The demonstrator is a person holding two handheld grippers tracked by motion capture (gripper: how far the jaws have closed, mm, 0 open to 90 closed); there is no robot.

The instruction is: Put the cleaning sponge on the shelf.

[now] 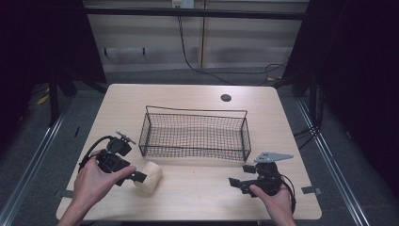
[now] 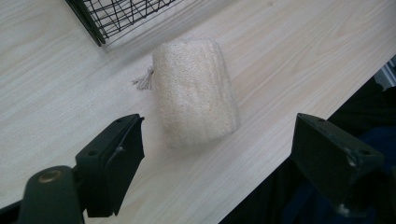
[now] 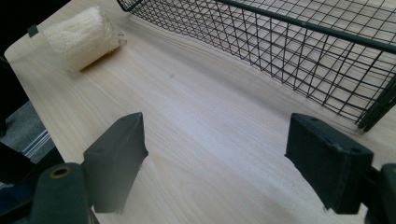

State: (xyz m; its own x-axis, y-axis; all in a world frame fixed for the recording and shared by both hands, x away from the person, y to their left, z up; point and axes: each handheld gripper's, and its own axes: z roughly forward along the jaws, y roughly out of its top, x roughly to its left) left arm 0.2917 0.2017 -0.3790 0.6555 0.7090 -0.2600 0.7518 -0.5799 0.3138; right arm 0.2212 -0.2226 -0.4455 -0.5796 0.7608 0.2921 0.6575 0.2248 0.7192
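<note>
We see the loofah as coarse, fibrous, matt, cream-coloured, w/ a frayed string tuft at the end nearest the basket. The basket is thin black wire mesh, slight sheen on the rim rod. Table under the basket: pale wood-grain laminate, smooth, soft satin glare. Left gripper & right gripper jaws, both near the basket: matt black plastic, scuffed edges, brassy screw heads.

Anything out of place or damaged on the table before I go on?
Nothing stands out. The loofah sponge lies on its side on the table, intact, just outside the empty wire basket. The left claw is open just short of it; the right claw is open over bare wood.
</note>
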